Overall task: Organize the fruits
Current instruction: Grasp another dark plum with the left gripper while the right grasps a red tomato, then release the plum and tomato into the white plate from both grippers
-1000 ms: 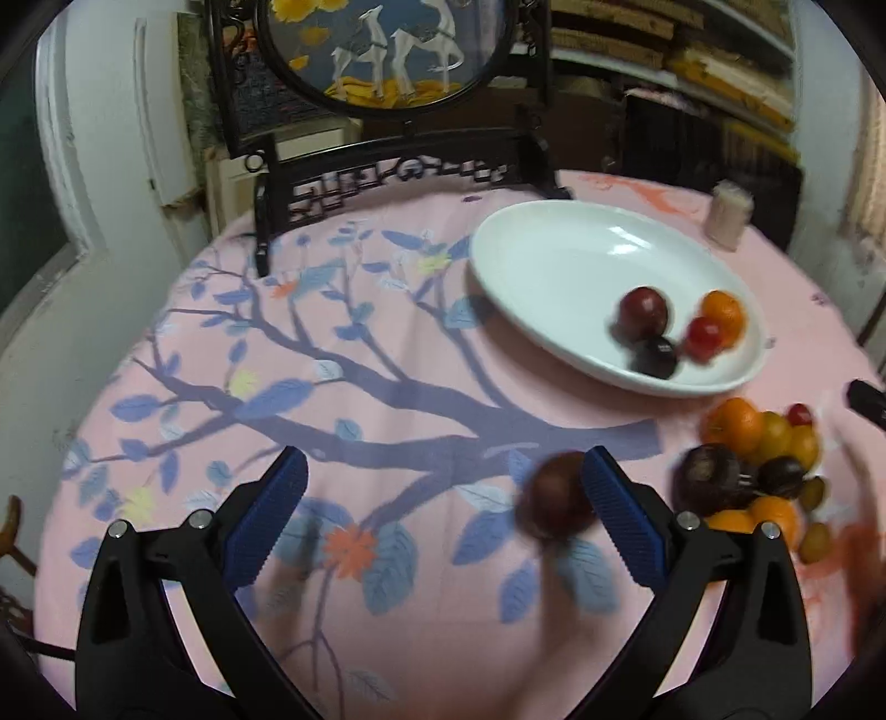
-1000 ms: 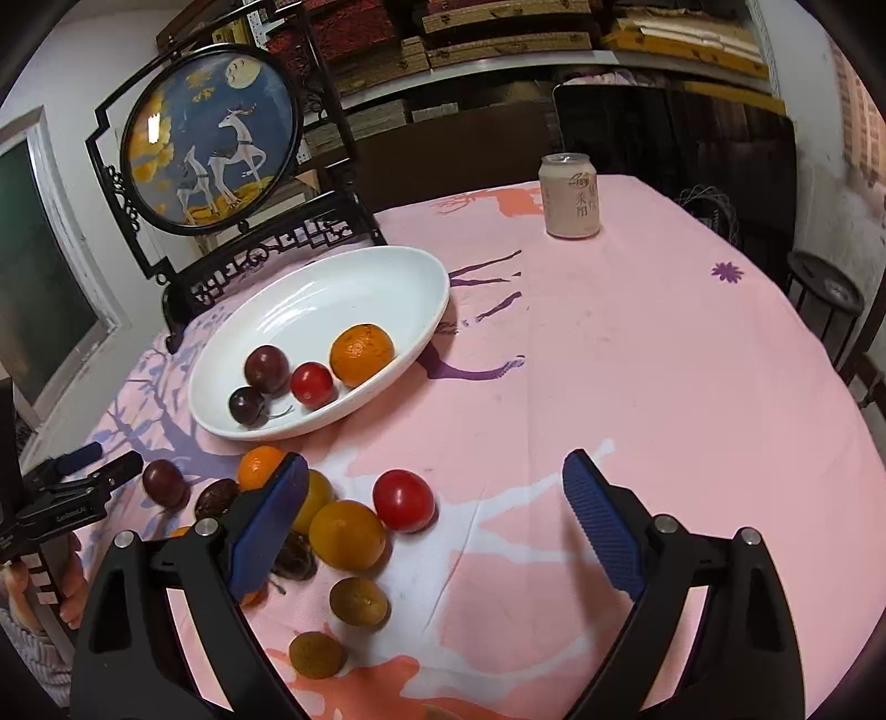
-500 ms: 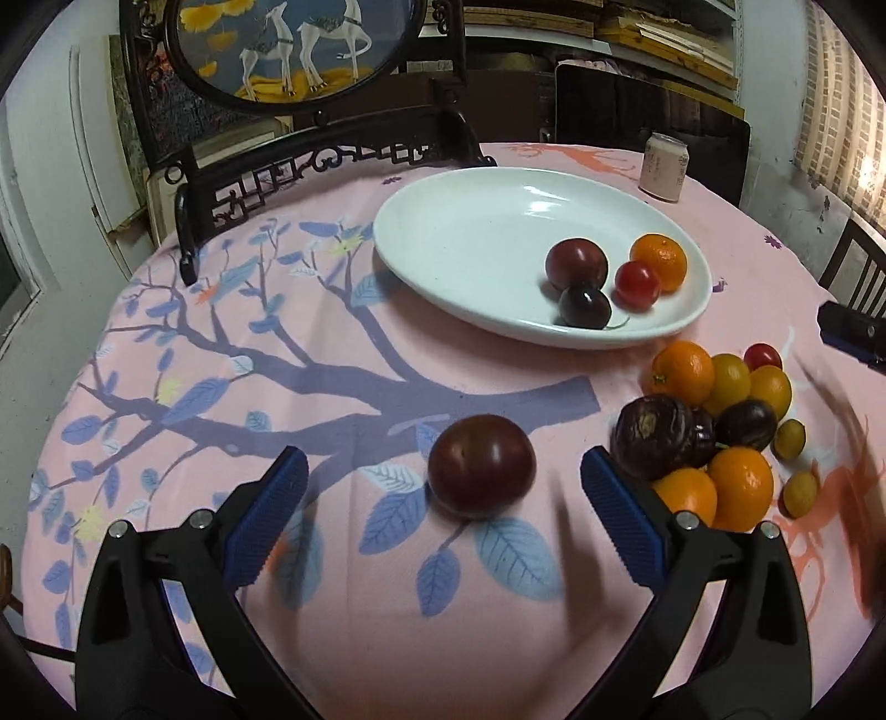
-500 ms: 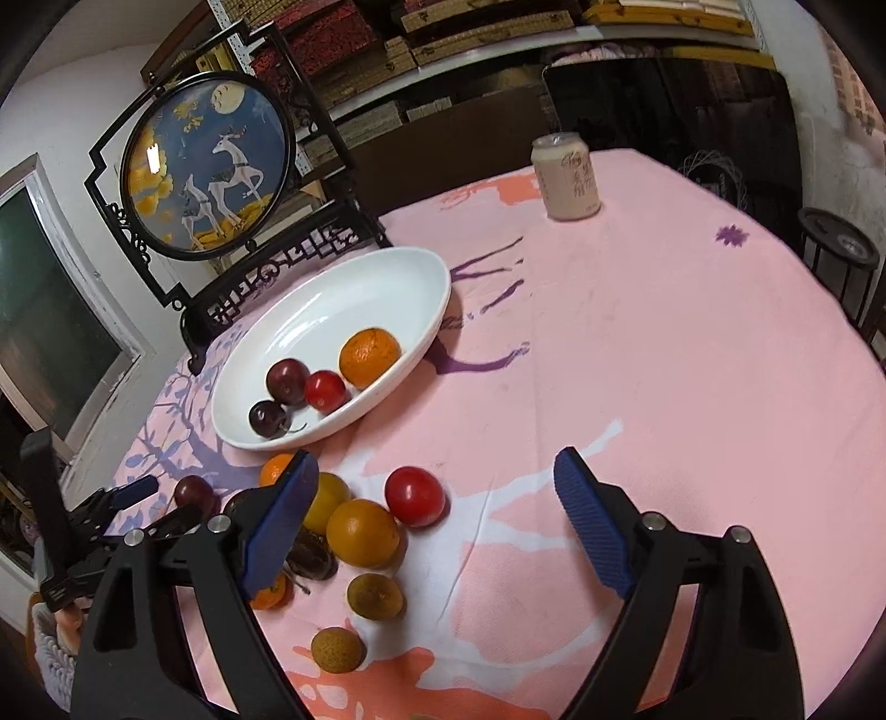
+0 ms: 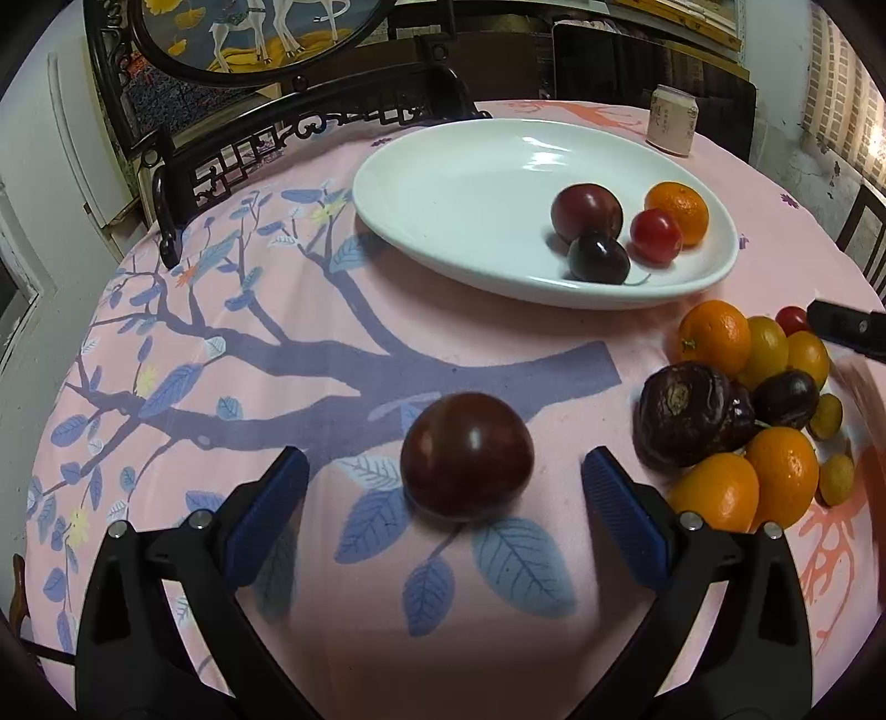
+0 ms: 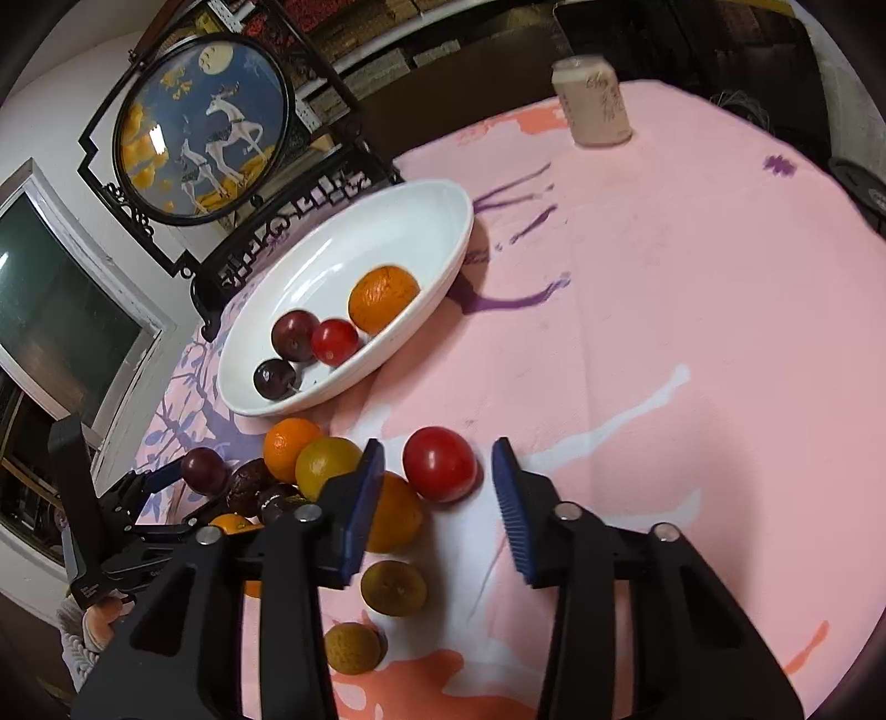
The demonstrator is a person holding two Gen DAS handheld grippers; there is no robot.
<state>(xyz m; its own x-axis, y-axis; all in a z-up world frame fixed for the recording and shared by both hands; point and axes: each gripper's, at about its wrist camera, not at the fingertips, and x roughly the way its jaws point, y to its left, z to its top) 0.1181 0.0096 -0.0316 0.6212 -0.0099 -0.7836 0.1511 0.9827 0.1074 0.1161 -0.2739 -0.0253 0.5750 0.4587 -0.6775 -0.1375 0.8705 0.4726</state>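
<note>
Both grippers lined up on round fruit, roll risk.
L gripper (image 5: 443, 493) jaws spread wide around dark plum (image 5: 467, 455), no contact; R gripper (image 6: 437, 487) jaws narrower, flanking red tomato (image 6: 440, 464), untouched. White dish (image 5: 443, 183) at 12 o'clock. Off-centre close could've squirted either into pile at 3.

Right tongs' left finger (image 6: 360, 509) hides part of an orange (image 6: 396, 512) beside the red tomato (image 6: 440, 464). Another orange (image 6: 232, 523) behind it mostly covered. Framed deer screen (image 5: 260, 33) cut by top edge. Can (image 6: 595, 102) lettering blurred, unreadable.
</note>
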